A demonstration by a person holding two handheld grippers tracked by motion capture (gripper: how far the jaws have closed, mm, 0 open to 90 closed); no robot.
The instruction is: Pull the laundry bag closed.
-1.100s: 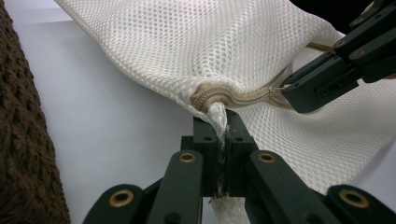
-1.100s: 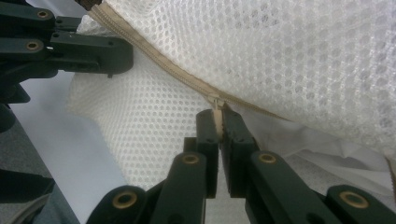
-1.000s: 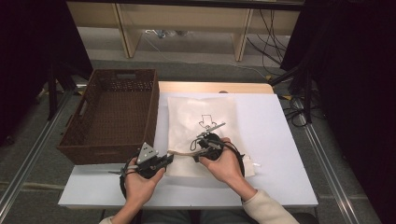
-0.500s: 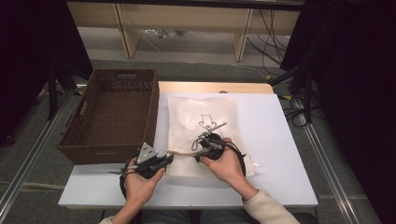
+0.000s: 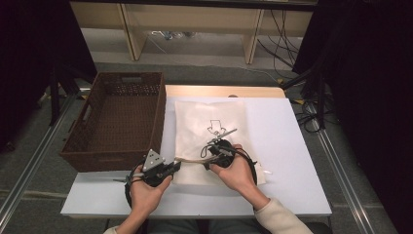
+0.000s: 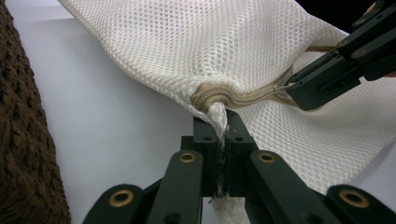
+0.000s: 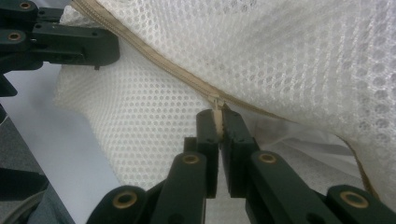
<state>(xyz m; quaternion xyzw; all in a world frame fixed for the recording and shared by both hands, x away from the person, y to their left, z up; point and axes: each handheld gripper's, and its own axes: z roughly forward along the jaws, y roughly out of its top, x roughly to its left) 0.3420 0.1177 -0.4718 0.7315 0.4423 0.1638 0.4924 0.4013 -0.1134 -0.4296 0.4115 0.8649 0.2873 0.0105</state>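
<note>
White table (image 5: 292,146) bears mesh bag (image 5: 204,122) beside wicker basket (image 5: 117,117).

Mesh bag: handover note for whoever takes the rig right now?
Left gripper: shut on the mesh bag, pinching its corner at the zip's end.
Right gripper: shut on the zip pull, partway along the zip.
Bag lies flat on the white table, right of the basket, which looks empty.
Done: both grips set, zip stretched between them.
Left: probably run the pull along the zip; which way it opens I can't tell.
</note>
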